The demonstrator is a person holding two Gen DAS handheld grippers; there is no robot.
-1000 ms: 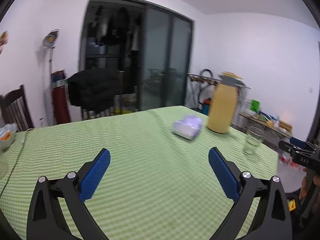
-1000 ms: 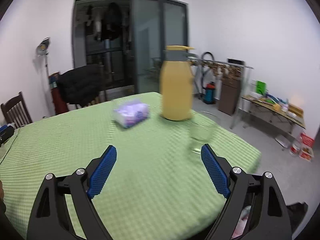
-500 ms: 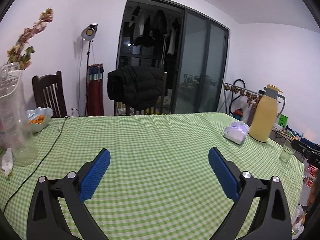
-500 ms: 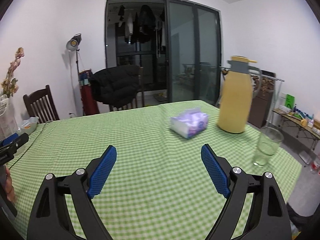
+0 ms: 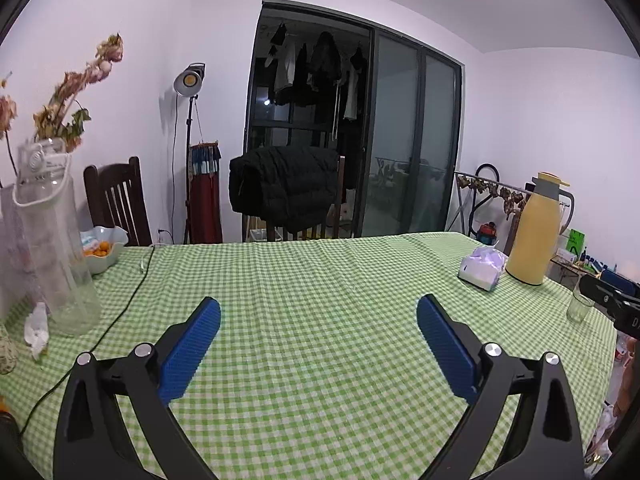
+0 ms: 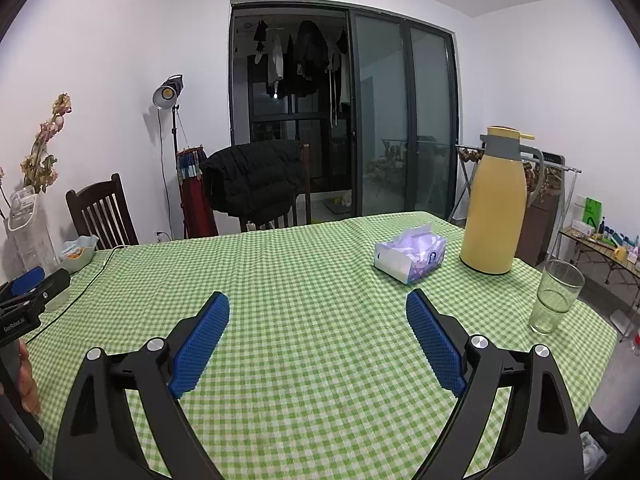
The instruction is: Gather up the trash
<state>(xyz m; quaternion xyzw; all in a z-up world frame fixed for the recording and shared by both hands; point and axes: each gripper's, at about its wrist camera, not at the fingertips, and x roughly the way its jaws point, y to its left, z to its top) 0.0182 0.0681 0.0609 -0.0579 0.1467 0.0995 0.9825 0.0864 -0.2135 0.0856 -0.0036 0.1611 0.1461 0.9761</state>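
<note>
Both grippers, left (image 5: 319, 322) and right (image 6: 318, 318), hung wide open and empty over the green-checked tablecloth (image 5: 320, 280). Only visible candidate trash: crumpled white tissue (image 5: 36, 326) beside the clear plastic bottle (image 5: 56, 248). No bin visible; progress undetermined.

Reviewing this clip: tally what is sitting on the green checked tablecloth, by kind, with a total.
Yellow thermos: 1
Drinking glass: 1
Tissue pack: 1
Clear tall jug: 1
Fruit bowl: 1
Crumpled white paper: 1
Black cable: 1
Total: 7

Only "GenRobot.AI" is showing, printed white on the left gripper (image 6: 34, 300), way left of the jaws.
</note>
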